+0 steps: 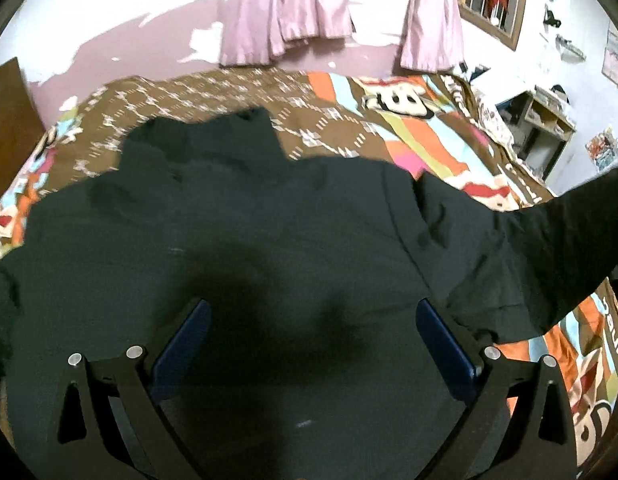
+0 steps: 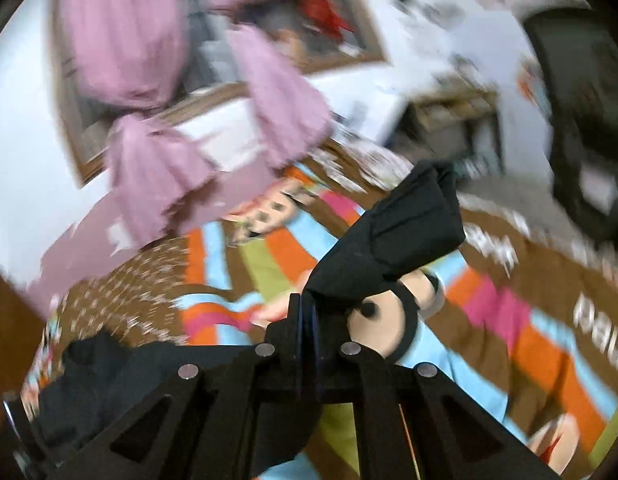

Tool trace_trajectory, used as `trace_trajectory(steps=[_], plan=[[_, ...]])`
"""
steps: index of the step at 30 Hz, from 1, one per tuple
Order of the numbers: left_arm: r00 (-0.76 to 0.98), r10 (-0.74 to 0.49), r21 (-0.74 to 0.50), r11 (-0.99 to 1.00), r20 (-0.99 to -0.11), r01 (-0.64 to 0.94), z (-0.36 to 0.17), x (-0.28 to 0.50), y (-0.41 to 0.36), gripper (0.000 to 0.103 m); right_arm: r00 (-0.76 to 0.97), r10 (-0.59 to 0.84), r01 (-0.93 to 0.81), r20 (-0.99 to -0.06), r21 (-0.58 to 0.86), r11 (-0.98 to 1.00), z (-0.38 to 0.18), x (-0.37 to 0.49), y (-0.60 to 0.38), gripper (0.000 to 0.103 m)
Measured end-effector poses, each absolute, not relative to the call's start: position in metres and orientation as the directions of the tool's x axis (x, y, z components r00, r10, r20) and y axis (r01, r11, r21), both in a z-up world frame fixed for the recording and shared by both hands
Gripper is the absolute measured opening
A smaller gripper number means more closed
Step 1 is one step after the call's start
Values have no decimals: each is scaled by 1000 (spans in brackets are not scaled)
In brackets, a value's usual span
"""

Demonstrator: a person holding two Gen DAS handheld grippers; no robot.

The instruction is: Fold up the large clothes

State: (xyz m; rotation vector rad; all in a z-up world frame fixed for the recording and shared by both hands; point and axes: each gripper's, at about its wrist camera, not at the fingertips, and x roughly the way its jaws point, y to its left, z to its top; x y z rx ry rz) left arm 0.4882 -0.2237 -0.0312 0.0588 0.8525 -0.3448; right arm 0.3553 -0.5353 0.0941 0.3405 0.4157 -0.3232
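Left gripper (image 1: 313, 316): fingers spread wide, nothing between them; it hovers low over the body of the garment, casting a shadow on the cloth.
Right gripper (image 2: 307, 320): fingers pinched together on a sleeve (image 2: 393, 228) of the black garment, which stands up above the tips; the view is motion-blurred.
Black garment (image 1: 269, 220): large dark top spread flat on the bed, collar end away from the left gripper, long axis running away from it.
Key relation: the lifted sleeve (image 1: 569, 240) rises off to the right of the left gripper, so the fold likely comes inward across the body, toward the left.
Bedspread (image 1: 429, 140): brown and striped, under everything.
Containers: a far shelf unit (image 1: 545, 120), contents unclear.
Curtains (image 1: 285, 8): pink, at the window beyond.
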Motion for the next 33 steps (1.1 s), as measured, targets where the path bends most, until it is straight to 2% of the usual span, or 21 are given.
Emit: trace_trajectory(steps=[6,11,16,19,24,27,28,29,30,32,33], plan=[[616,-325,-183,941,-717,283,6,467,-137,101,904,-163,169,-394,-20,985,128,363,-400,4],[608,-398,-291,917,-687,271,30,455,-69,101,899,-43,-14,-436,-128,992,107,374,-305,4],[608,-439,-357,897,-662,260,38,440,-4,101,858,76,-162,-508,-128,978,53,389,-241,4],[621,-435,-367,898,-651,244,33,435,26,101,789,138,-227,-599,-75,971,3,401,-211,4],[559,-455,-430,884,-694,186,0,440,42,101,646,159,-309,-747,-65,949,-77,412,-179,5],[520,-482,-443,872,-705,208,-16,444,36,101,610,147,-336,-779,-86,938,-104,412,-176,9],[507,-489,-441,870,-710,221,-22,446,31,101,611,152,-336,-777,-81,938,-107,411,-177,13],[496,-494,-441,868,-714,230,-26,449,26,101,608,176,-347,-774,-60,936,-109,409,-184,26],[479,-502,-444,864,-720,239,-31,451,17,101,597,220,-367,-772,-19,930,-109,408,-188,49],[452,-522,-462,853,-724,244,-43,456,5,101,594,279,-402,-754,22,915,-108,401,-190,76],[434,-539,-482,842,-722,243,-50,457,-3,101,607,285,-413,-742,13,911,-105,394,-189,77]])
